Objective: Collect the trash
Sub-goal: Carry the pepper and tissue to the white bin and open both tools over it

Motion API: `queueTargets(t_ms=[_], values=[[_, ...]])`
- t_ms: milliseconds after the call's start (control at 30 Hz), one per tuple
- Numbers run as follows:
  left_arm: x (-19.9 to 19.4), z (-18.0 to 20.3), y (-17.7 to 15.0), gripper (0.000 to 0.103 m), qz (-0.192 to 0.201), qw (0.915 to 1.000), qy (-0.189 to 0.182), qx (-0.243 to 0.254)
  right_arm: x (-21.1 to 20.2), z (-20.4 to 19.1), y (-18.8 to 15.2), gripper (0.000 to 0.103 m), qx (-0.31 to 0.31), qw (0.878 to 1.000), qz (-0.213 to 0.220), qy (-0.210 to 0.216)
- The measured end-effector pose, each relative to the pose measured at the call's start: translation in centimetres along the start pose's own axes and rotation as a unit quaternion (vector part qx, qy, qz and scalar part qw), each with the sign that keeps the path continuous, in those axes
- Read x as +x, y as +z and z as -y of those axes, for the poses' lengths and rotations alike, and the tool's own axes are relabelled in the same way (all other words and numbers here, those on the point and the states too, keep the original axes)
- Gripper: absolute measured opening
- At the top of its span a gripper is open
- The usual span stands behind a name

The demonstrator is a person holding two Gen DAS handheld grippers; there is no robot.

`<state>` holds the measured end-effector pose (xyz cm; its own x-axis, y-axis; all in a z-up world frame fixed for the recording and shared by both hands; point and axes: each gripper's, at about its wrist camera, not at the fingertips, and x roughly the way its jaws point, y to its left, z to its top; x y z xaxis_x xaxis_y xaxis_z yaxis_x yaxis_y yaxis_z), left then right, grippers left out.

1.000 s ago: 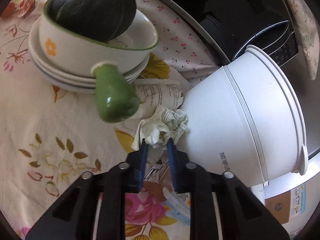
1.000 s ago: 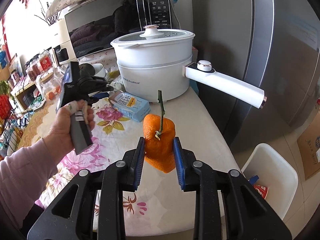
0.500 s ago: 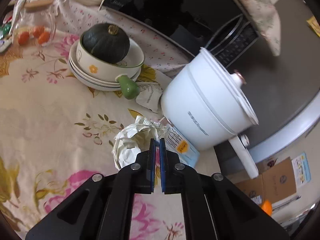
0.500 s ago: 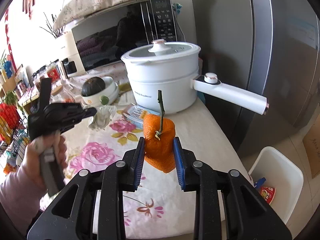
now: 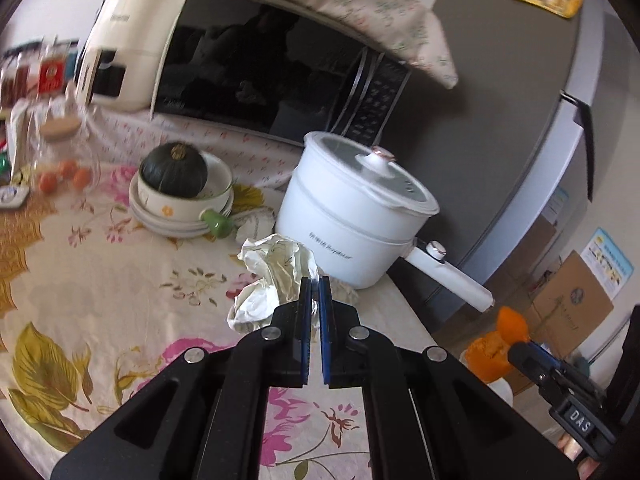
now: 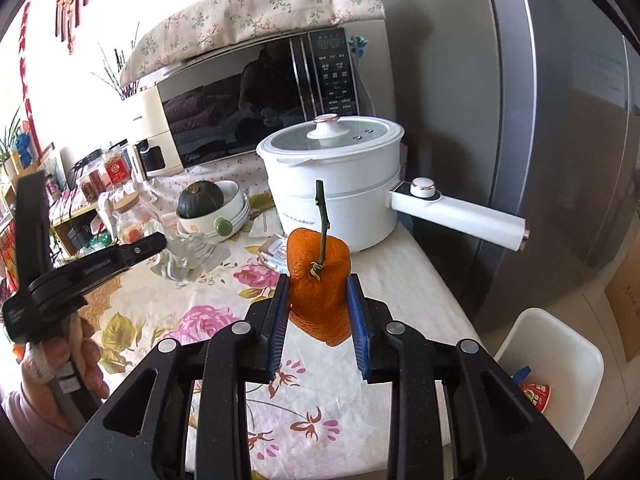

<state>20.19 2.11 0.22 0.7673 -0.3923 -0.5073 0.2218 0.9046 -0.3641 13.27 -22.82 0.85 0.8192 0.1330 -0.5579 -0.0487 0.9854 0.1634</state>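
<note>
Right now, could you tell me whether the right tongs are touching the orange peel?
Touching. The right wrist view shows the right tongs with both blue pads pressed against the sides of the orange peel, which hangs clamped between them.

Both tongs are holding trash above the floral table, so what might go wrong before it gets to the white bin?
1. The left tongs pinch only an edge of the crumpled white paper wad; it may slip out and drop onto the floral tablecloth.
2. The orange peel with its green stem sticks up past the right tongs, so it may tip out.
3. The white electric pot's long handle juts toward the white bin and may get bumped.
</note>
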Motion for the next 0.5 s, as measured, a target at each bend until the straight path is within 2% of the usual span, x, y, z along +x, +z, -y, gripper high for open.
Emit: queueTargets(t_ms=[300, 500], values=[[-1.3, 5.1, -0.4, 0.004, 0.031, 0.9972, -0.031, 0.061, -1.0, 1.8, 0.0, 0.026, 0.009, 1.0, 0.012, -0.021], [-1.5, 7.8, -0.8, 0.004, 0.04, 0.9943, -0.059, 0.08, -1.8, 3.5, 0.0, 0.026, 0.018, 0.999, 0.017, -0.042]])
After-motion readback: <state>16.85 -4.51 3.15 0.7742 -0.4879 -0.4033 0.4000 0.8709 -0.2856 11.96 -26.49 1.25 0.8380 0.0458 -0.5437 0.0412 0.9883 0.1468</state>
